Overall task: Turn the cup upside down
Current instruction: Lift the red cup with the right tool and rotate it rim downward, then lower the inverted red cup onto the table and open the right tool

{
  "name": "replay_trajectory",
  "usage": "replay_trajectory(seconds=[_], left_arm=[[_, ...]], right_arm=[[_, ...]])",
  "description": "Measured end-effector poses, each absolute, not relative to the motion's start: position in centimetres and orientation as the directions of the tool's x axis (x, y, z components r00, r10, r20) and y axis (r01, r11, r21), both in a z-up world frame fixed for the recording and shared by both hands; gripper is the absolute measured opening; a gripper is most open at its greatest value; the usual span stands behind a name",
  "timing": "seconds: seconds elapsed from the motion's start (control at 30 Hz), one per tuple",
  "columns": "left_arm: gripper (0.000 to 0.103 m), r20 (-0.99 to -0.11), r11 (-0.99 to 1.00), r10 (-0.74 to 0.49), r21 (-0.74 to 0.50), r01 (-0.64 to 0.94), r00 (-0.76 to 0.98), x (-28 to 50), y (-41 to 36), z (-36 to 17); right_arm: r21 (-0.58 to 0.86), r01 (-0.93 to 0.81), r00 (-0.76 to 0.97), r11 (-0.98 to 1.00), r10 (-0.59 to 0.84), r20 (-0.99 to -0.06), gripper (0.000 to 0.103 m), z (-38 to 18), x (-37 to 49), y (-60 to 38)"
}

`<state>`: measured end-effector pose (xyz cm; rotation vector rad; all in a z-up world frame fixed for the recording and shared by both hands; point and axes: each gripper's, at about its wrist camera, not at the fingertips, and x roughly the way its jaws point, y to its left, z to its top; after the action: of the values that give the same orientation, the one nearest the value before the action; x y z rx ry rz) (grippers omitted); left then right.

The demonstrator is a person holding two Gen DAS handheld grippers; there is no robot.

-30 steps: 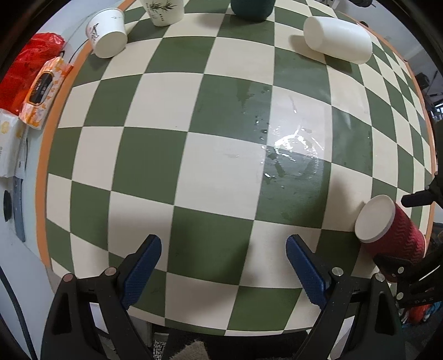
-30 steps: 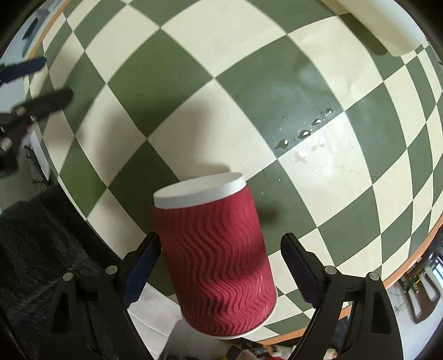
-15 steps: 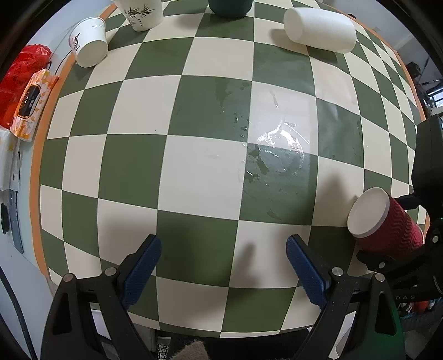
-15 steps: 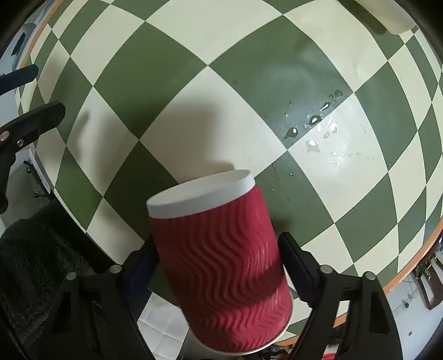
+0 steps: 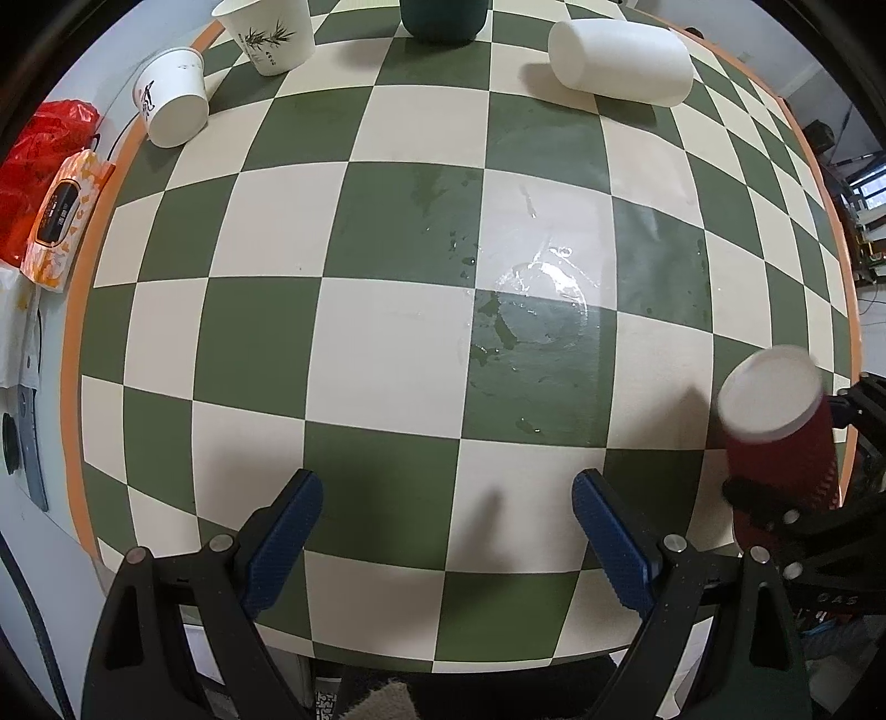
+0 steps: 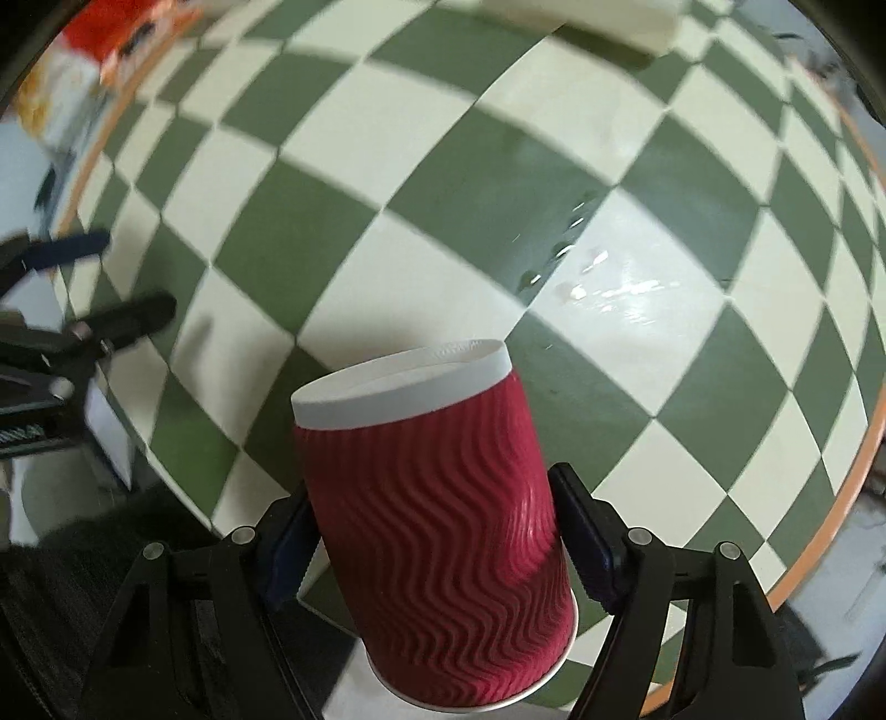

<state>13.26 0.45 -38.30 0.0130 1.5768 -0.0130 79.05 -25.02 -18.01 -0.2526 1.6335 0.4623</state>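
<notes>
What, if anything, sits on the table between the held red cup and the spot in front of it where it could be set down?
Nothing solid. The right gripper grips the red cup; the checkered table ahead holds only a wet patch.

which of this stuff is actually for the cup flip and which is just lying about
In use:
- red ripple cup, clamped in the right tool

Lying about:
- left tool, open, holding nothing
- white cup on its side
- two printed paper cups
- dark green cup
- wipes pack
- wet patch
</notes>
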Motion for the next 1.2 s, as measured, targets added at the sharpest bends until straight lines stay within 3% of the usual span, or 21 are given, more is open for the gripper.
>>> replay_trajectory(seconds=[0.17, 0.3, 0.33, 0.6, 0.8, 1.2], left_arm=[[0.093, -1.000, 1.000, 0.001, 0.000, 0.023, -0.003, 13.2, 0.0, -38.0], [0.093, -1.000, 1.000, -0.001, -0.001, 0.030, -0.004, 13.2, -0.5, -38.0], [0.093, -1.000, 0.999, 0.002, 0.001, 0.032, -0.006, 13.3, -0.6, -38.0], [0.093, -1.000, 0.999, 0.022, 0.021, 0.048, -0.013, 13.9, -1.1, -38.5], [0.093, -1.000, 0.998, 0.023, 0.022, 0.060, -0.016, 13.9, -1.5, -38.7], [0.093, -1.000, 0.998, 0.005, 0.004, 0.069, -0.006, 13.3, -2.1, -38.3]], right_arm=[[0.161, -0.296, 0.060, 0.942, 0.187, -0.981, 0.080, -15.4, 78.3, -28.5], [0.197, -0.190, 0.216, 0.962, 0.237, -0.947, 0.080, -18.3, 72.6, -29.7], [0.200, -0.170, 0.251, 0.965, 0.238, -0.938, 0.080, -21.3, 69.3, -27.5], [0.224, -0.088, 0.492, 0.971, 0.238, -0.837, 0.080, -24.2, 65.5, -26.9], [0.202, -0.118, 0.544, 0.972, 0.234, -0.806, 0.080, -25.1, 61.3, -26.6], [0.194, -0.106, 0.481, 0.975, 0.221, -0.848, 0.079, -26.5, 55.0, -26.0]])
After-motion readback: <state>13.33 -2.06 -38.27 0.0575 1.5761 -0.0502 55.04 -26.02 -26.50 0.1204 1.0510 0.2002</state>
